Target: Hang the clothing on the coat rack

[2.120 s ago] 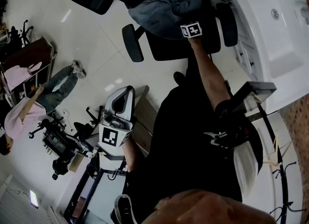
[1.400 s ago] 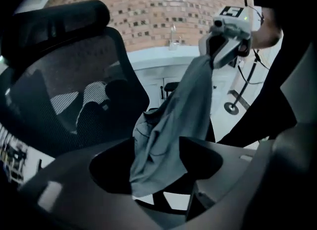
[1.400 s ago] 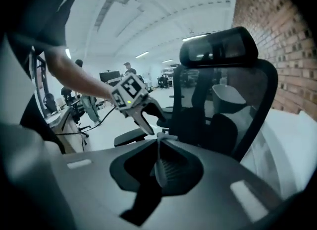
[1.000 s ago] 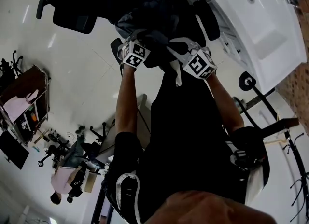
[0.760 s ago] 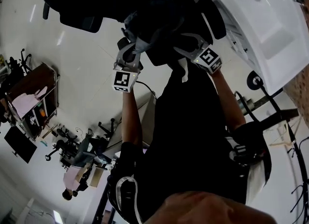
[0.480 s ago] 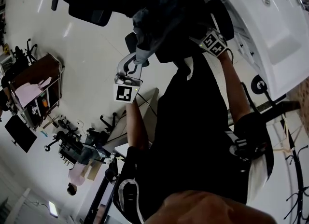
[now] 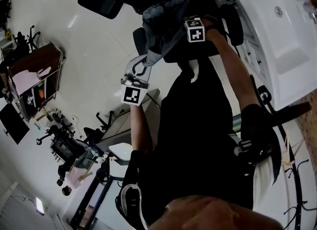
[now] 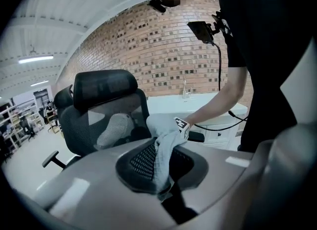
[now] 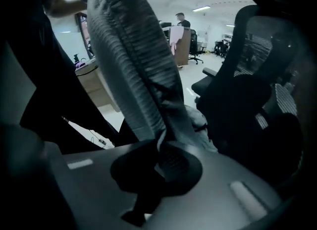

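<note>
- Grey clothing (image 7: 163,18) hangs bunched just above the seat of the black office chair (image 7: 232,23), stretched between the two grippers.
- Left gripper (image 7: 143,63): its jaws are together and clamped on one end of the fabric. It is drawn out from the chair's front edge towards the person.
- Right gripper (image 9: 161,152): its jaws are closing with a fold of the same fabric pinched between them. It sits close over the seat, its marker cube beside the bunch.
- White counter with a sink (image 7: 277,35) runs along the chair's right side, with a brick wall (image 8: 163,45) behind the chair.
- The coat rack (image 7: 297,189), a dark pole with hooks, stands well apart from the chair. The person's own torso and right arm lie between the two in the head view.
- A cart with a pink garment (image 7: 37,75) stands well to the chair's left. A seated person in pink (image 7: 74,174) is further off on that side.
- About two seconds ago the clothing lay flat on the seat with only the right gripper at it, the left one low by the person's side.
- A second ago both grippers were side by side at the chair. The left one has since pulled away from the chair, drawing the cloth out.
</note>
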Available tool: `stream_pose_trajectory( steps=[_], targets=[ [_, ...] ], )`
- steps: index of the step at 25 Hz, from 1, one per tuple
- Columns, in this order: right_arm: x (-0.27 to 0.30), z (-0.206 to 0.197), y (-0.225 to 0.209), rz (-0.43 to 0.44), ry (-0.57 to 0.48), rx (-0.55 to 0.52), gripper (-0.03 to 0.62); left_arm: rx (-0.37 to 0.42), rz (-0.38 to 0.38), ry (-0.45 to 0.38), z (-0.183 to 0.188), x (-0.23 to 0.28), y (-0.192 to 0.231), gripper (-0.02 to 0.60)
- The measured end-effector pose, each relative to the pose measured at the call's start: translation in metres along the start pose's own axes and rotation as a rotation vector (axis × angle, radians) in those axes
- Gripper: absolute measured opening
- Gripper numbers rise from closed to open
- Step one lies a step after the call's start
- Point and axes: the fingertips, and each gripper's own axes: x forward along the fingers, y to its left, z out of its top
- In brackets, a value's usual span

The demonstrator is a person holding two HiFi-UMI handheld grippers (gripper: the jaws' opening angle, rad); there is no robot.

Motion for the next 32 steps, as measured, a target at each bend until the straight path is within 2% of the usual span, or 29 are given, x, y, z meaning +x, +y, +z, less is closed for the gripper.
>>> stream_pose_trajectory(
  steps=[1, 2, 4, 6, 8, 10, 13, 16, 19, 22, 26, 29, 32],
  targets=[
    [-0.007, 0.004, 0.003, -0.007, -0.001, 0.007, 0.008, -0.036, 0.021, -0.008, 0.000, -0.004, 0.005, 0.021],
    [-0.025, 0.009, 0.006, -0.041, -0.015, 0.041, 0.008, -0.086, 0.048, -0.027, 0.001, -0.012, 0.013, 0.021],
    [-0.087, 0.019, 0.007, -0.199, -0.093, 0.170, 0.008, -0.218, 0.114, -0.120, 0.011, -0.035, 0.039, 0.021],
    [-0.173, 0.025, 0.002, -0.436, -0.285, 0.360, 0.006, -0.380, 0.161, -0.266, 0.029, -0.054, 0.067, 0.021],
    [-0.269, 0.035, 0.009, -0.639, -0.579, 0.540, 0.006, -0.483, 0.164, -0.402, 0.054, -0.069, 0.083, 0.021],
    [-0.357, 0.056, 0.033, -0.785, -0.839, 0.627, 0.006, -0.479, 0.120, -0.516, 0.093, -0.084, 0.088, 0.021],
    [-0.459, 0.088, 0.093, -1.016, -1.071, 0.575, 0.006, -0.398, -0.020, -0.710, 0.172, -0.106, 0.085, 0.021],
    [-0.539, 0.113, 0.186, -1.243, -1.269, 0.539, 0.006, -0.282, -0.227, -0.888, 0.247, -0.132, 0.054, 0.021],
    [-0.595, 0.155, 0.281, -1.394, -1.434, 0.491, 0.006, -0.182, -0.466, -1.021, 0.309, -0.171, 0.000, 0.021],
    [-0.614, 0.158, 0.365, -1.578, -1.439, 0.483, 0.006, -0.155, -0.713, -1.095, 0.351, -0.173, -0.057, 0.021],
    [-0.631, 0.160, 0.479, -1.844, -1.298, 0.484, 0.006, -0.171, -0.996, -1.114, 0.387, -0.186, -0.148, 0.021],
    [-0.647, 0.158, 0.572, -2.056, -1.213, 0.434, 0.006, -0.155, -1.199, -1.102, 0.415, -0.191, -0.237, 0.021],
    [-0.652, 0.145, 0.675, -2.227, -1.120, 0.428, 0.006, -0.166, -1.370, -1.092, 0.429, -0.205, -0.344, 0.021]
  ],
)
